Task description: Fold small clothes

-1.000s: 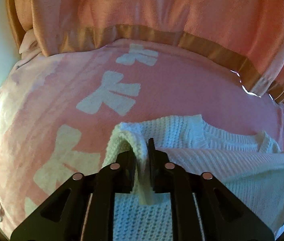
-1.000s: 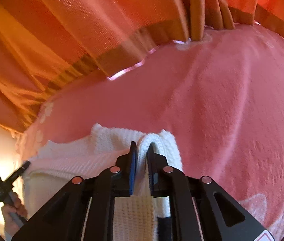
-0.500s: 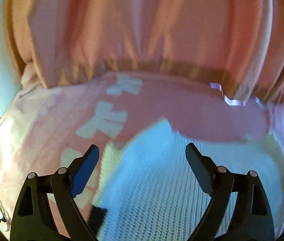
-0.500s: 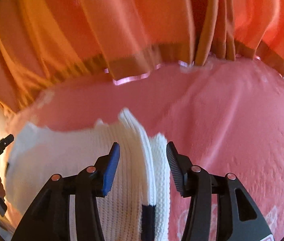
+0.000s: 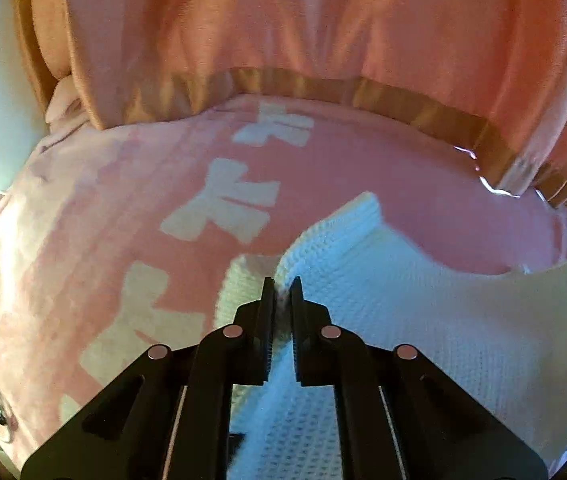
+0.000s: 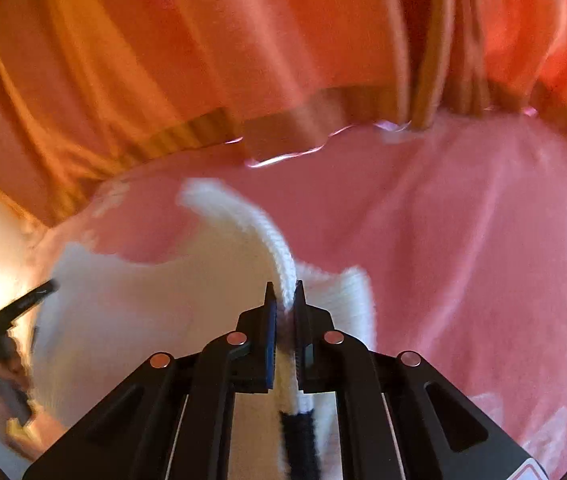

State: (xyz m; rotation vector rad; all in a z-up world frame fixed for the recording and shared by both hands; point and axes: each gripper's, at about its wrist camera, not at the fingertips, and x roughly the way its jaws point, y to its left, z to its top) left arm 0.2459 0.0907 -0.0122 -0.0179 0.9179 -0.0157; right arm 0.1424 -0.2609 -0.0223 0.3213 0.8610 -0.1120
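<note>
A white knit sweater [image 5: 423,320] is spread on a pink blanket [image 5: 103,220] patterned with white bows, orange curtains [image 5: 283,32] hanging behind. The left tongs [image 5: 282,290] are pinched tight on a raised fold at the sweater's edge. The right tongs [image 6: 282,292] are likewise clamped on a ribbed edge [image 6: 271,240], which is lifted off the blanket.
</note>
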